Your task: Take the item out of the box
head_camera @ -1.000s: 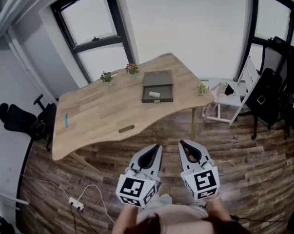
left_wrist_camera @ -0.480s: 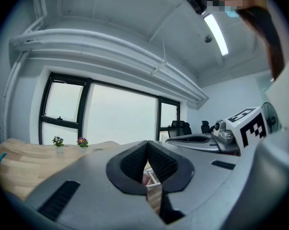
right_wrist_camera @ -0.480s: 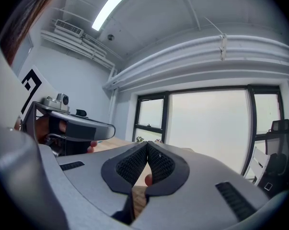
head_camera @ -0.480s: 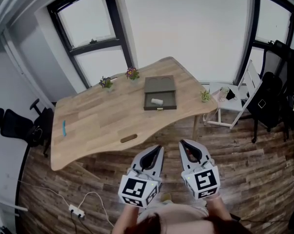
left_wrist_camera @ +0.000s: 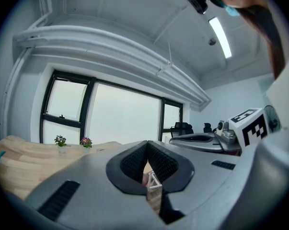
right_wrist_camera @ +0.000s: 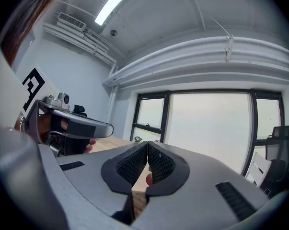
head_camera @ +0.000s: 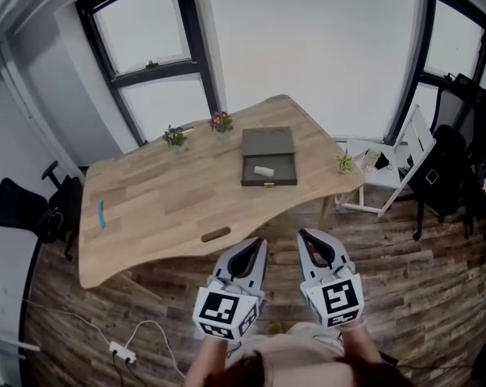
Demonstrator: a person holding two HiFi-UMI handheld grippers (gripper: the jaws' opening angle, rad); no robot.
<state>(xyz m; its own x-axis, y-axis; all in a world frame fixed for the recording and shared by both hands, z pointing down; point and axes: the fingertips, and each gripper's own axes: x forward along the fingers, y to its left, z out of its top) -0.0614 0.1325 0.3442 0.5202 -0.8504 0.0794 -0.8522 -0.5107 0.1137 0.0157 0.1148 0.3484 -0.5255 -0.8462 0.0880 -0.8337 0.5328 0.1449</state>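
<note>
Item [head_camera: 263, 171], small, pale and oblong, lies on the floor of the open box [head_camera: 281, 170], whose lid is folded back flat toward the windows. The box stands on the far half of the table [head_camera: 162, 208], near two small flower pots [head_camera: 176, 135] by the far edge and with another little plant [head_camera: 343, 163] at the right corner.

Over the last second the table and box have slid a little lower and grown in the head view. I take this to mean the person is walking up to the table, so the approach is under way and nothing in the box has been touched.

Both tools are low at the person's front, above the wooden floor and well apart from the box. The left tool [head_camera: 255, 247] has its pads pressed together with nothing between them, and so has the right tool [head_camera: 309, 239]. One of them will have to spread before it can take the item.
</note>
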